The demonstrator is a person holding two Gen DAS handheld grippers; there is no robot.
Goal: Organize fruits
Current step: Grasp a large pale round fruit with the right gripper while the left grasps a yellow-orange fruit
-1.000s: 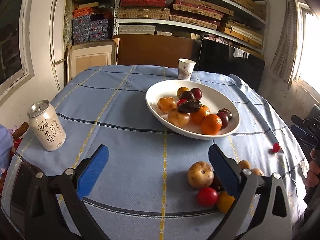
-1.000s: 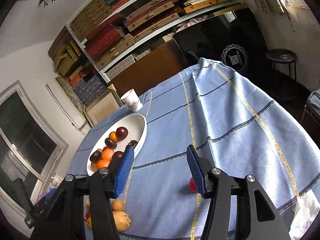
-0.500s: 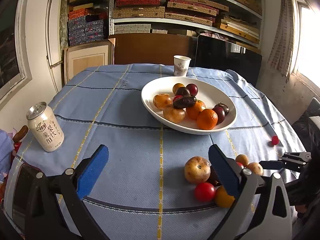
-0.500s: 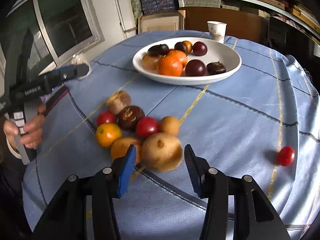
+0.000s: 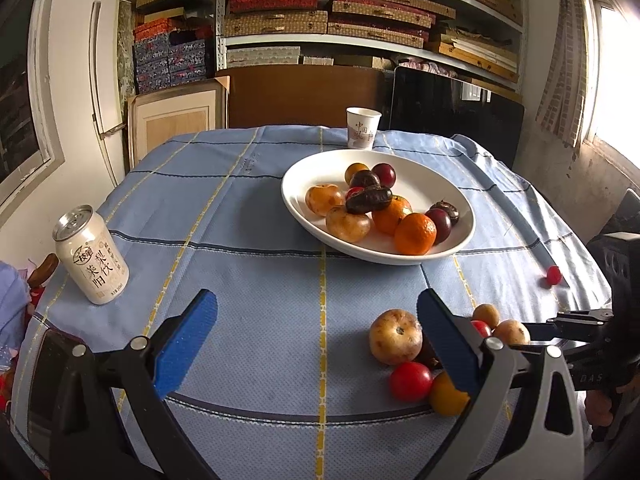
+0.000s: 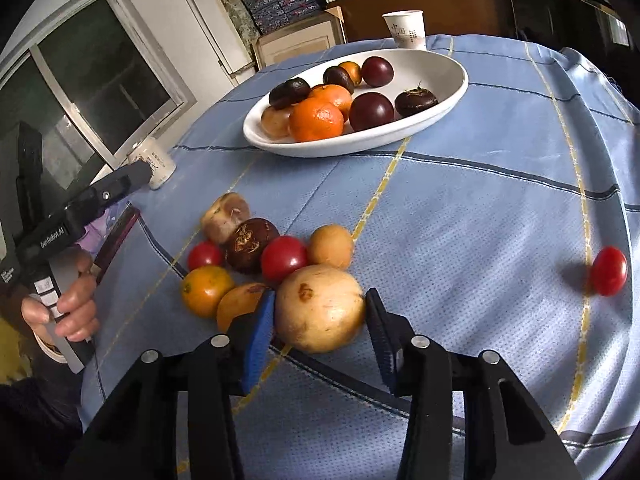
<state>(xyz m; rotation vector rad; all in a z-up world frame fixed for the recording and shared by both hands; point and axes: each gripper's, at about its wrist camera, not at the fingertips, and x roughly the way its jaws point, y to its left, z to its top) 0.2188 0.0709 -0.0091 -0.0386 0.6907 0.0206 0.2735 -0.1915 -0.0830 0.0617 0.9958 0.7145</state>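
A white oval plate (image 5: 424, 178) (image 6: 436, 102) holds several fruits: oranges, dark plums, pale pears. A cluster of loose fruit lies on the blue cloth near the front edge. My right gripper (image 6: 320, 312) is open with its blue pads on either side of a large pale pear (image 6: 320, 310), close to it, perhaps touching. Behind the pear lie red tomatoes (image 6: 283, 258), a brown fruit (image 6: 249, 244) and oranges (image 6: 206, 290). My left gripper (image 5: 316, 324) is wide open and empty above the cloth, left of the cluster (image 5: 396, 336).
A drink can (image 5: 92, 256) stands at the table's left edge. A paper cup (image 5: 362, 127) stands behind the plate. A lone cherry tomato (image 5: 553, 274) (image 6: 609, 270) lies near the right edge. Shelves of boxes fill the back wall.
My right gripper has swung from the bare cloth to the fruit cluster and come up around the large pale pear, its jaws narrower. My left gripper has barely moved.
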